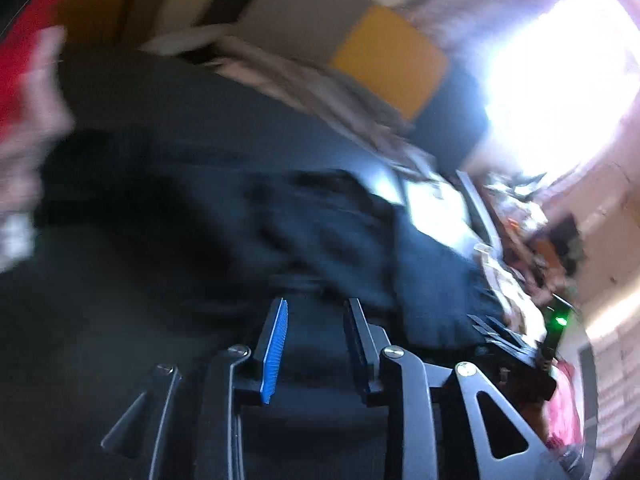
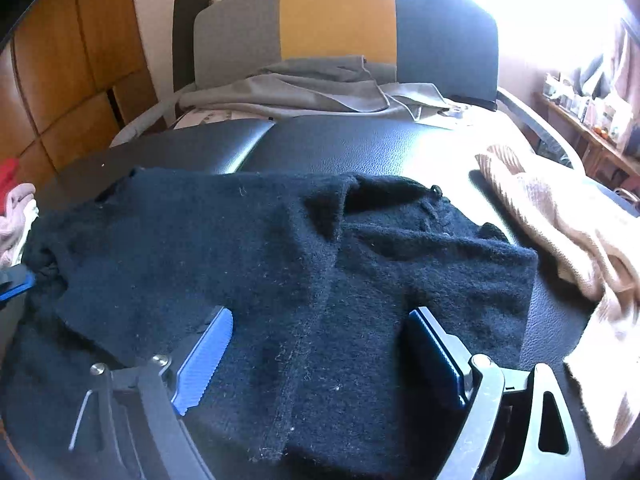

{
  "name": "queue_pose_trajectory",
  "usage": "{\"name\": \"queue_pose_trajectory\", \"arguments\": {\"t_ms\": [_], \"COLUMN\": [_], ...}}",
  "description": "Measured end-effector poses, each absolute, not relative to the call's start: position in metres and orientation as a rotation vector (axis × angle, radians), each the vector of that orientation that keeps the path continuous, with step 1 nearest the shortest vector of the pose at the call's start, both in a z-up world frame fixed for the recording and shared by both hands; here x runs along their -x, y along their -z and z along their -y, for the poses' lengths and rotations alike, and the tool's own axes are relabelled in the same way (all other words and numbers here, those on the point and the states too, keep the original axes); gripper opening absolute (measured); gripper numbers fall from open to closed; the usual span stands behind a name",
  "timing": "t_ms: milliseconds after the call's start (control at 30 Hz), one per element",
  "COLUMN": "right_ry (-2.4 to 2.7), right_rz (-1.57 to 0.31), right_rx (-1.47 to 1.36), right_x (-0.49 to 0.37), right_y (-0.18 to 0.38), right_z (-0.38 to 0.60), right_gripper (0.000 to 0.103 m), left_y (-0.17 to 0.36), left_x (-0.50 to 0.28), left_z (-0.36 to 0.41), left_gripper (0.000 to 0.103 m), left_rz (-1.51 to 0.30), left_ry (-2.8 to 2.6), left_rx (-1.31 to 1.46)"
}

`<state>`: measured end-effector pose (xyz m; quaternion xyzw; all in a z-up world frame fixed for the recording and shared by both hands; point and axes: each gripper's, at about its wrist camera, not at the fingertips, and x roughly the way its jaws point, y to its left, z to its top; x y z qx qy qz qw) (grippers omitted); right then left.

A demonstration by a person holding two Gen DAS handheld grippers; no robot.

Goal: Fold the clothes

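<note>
Black knit sweater [image 2: 280,264], fuzzy w/ bits of lint, spread mostly flat across dark padded leather-look surface [image 2: 360,148], prob. a bench or ottoman top; hard to say which. One flap turned over near the middle, a raised ridge running front to back. Looks soft, floppy, light to medium weight; likely to sag and stretch if lifted by one point, and the fuzzy knit should give good grip, not slippery. Best hold, by judgement: pinch at an outer edge or shoulder corner w/ both claws, lifting together so the fold lands even.

Right claw [image 2: 320,344] poised low over the near part of the sweater, jaws wide apart, blue pads either side, nothing clamped between. Left claw [image 1: 316,344] in a badly blurred view, jaws partly apart over dark fabric; no cloth seen clamped, though blur leaves some doubt. A blue pad tip at the sweater's left edge in the right wrist view, prob. that left claw.

Beige ribbed garment [image 2: 568,240] heaped just beside, on the right. Pale pink cloth [image 2: 16,216] at the left edge. Grey garment [image 2: 320,88] lying farther back, before a grey, yellow and dark panelled headboard [image 2: 340,20]. Wooden wardrobe [image 2: 80,60] on the left, bright window on the right.
</note>
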<state>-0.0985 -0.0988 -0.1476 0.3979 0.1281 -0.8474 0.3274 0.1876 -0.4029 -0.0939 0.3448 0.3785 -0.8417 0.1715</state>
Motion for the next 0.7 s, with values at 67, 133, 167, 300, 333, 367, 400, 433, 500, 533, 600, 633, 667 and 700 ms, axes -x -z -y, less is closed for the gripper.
{"name": "queue_pose_trajectory", "arguments": {"t_ms": [67, 133, 167, 300, 333, 367, 400, 433, 500, 533, 600, 633, 667, 700], "right_ry": [2.225, 2.231, 2.233, 2.228, 2.224, 2.218, 2.208, 2.197, 2.18, 2.176, 2.17, 2.166, 2.162, 2.157], "right_rz": [-0.343, -0.347, -0.347, -0.34, -0.336, -0.33, -0.322, -0.317, -0.314, -0.31, -0.297, -0.286, -0.274, -0.264], "right_rx": [-1.04, -1.04, -1.04, -1.04, -1.04, -1.042, -1.044, -1.045, -1.046, -1.046, -1.045, -1.045, -1.044, -1.043], "right_x": [0.098, 0.097, 0.097, 0.097, 0.097, 0.098, 0.098, 0.098, 0.098, 0.098, 0.098, 0.099, 0.099, 0.099], "right_y": [0.148, 0.148, 0.147, 0.147, 0.147, 0.147, 0.148, 0.148, 0.149, 0.149, 0.149, 0.149, 0.148, 0.148], "right_z": [0.099, 0.099, 0.098, 0.096, 0.096, 0.096, 0.096, 0.096, 0.097, 0.098, 0.097, 0.096, 0.095, 0.094], "right_gripper": [0.091, 0.092, 0.092, 0.094, 0.095, 0.096, 0.098, 0.101, 0.103, 0.103, 0.103, 0.103, 0.103, 0.103], "left_y": [0.094, 0.094, 0.093, 0.088, 0.09, 0.097, 0.105, 0.113, 0.131, 0.138, 0.143, 0.142, 0.142, 0.142], "left_x": [-0.202, -0.215, -0.218, -0.203, -0.196, -0.193, -0.191, -0.189, -0.187, -0.187, -0.191, -0.192, -0.191, -0.191], "left_z": [0.426, 0.448, 0.456, 0.475, 0.479, 0.483, 0.488, 0.492, 0.499, 0.501, 0.506, 0.507, 0.509, 0.51], "left_gripper": [0.031, 0.032, 0.034, 0.039, 0.041, 0.043, 0.044, 0.045, 0.049, 0.05, 0.05, 0.051, 0.051, 0.051], "left_rz": [-1.171, -1.264, -1.288, -1.373, -1.423, -1.51, -1.603, -1.693, -1.849, -1.891, -1.9, -1.882, -1.864, -1.845], "left_ry": [2.337, 2.281, 2.254, 2.122, 2.068, 1.993, 1.91, 1.825, 1.613, 1.522, 1.417, 1.382, 1.349, 1.316], "left_rx": [-0.936, -0.891, -0.867, -0.79, -0.774, -0.743, -0.707, -0.67, -0.575, -0.514, -0.378, -0.342, -0.315, -0.288]}}
